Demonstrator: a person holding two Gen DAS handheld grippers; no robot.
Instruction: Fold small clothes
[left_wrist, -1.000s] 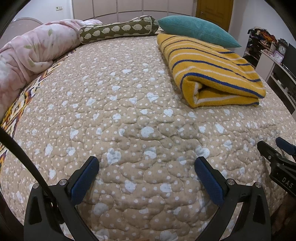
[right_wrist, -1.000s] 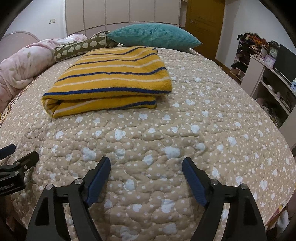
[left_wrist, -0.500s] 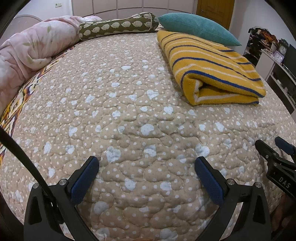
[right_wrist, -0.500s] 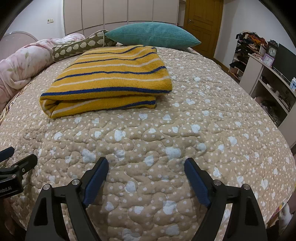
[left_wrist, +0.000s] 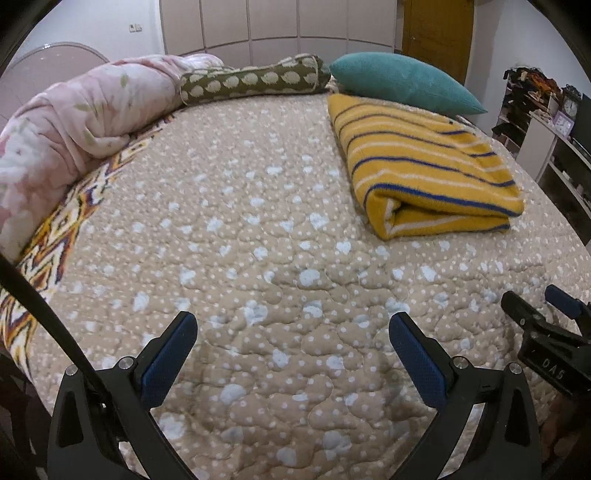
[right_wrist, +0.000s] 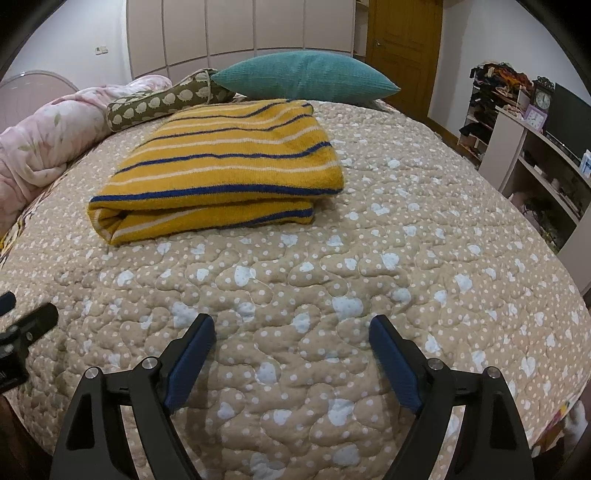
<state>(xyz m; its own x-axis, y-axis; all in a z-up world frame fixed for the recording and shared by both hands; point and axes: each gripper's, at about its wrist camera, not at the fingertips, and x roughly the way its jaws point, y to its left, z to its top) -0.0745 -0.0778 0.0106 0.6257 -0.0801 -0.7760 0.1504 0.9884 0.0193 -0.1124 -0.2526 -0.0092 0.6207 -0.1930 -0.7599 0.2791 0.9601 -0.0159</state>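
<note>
A yellow garment with blue and white stripes (left_wrist: 424, 166) (right_wrist: 229, 170) lies folded into a thick rectangle on the beige quilted bedspread (left_wrist: 258, 258) (right_wrist: 332, 277). My left gripper (left_wrist: 291, 354) hovers open over the near part of the bed, well short and left of the garment. The right gripper (right_wrist: 291, 350) is open too, nothing between its blue pads, also over bare quilt in front of the garment. Each gripper's tip shows at the edge of the other's view (left_wrist: 546, 325) (right_wrist: 26, 325).
A teal pillow (left_wrist: 402, 81) (right_wrist: 306, 75) and an olive patterned bolster (left_wrist: 255, 81) (right_wrist: 162, 103) lie behind the garment. A rolled pink duvet (left_wrist: 74, 125) (right_wrist: 48, 136) runs along the left. White shelves with clocks (right_wrist: 535, 140) stand right of the bed.
Both grippers have drawn back and tilted slightly, so the folded garment sits a bit farther off in both views. Both stay open; nothing on the bed has moved.
</note>
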